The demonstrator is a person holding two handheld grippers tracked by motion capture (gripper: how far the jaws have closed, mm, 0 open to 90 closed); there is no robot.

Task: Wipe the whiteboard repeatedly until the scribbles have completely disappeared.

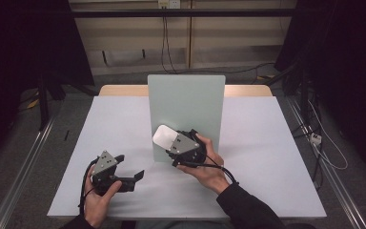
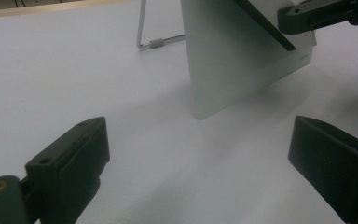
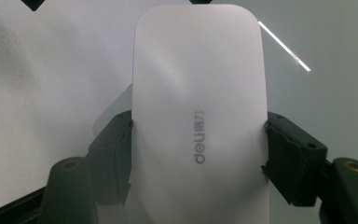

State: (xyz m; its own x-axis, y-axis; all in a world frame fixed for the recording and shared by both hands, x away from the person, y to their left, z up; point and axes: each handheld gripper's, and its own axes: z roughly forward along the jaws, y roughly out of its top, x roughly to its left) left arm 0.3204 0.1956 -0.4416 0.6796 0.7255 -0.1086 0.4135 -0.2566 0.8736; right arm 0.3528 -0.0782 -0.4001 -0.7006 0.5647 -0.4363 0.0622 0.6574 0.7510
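1. In front of the pale green upright board (image 1: pixel 186 114) at mid-counter, the right gripper (image 1: pixel 167 139) clamps a white rounded plastic eraser block with grey "deli" lettering (image 3: pixel 199 116) by its two long sides, so its flat face is free to meet the board.
2. The board leans on a thin wire stand (image 2: pixel 145 32), so it likely needs only a light press.
3. The left gripper (image 1: pixel 132 177) rests low near the counter's front edge, jaws wide and empty, apparently kept clear of the work.
4. The counter (image 1: pixel 267 143) is matt pale grey with a wooden far edge.
5. Around it are dark curtains, floor rails and trailing cables.
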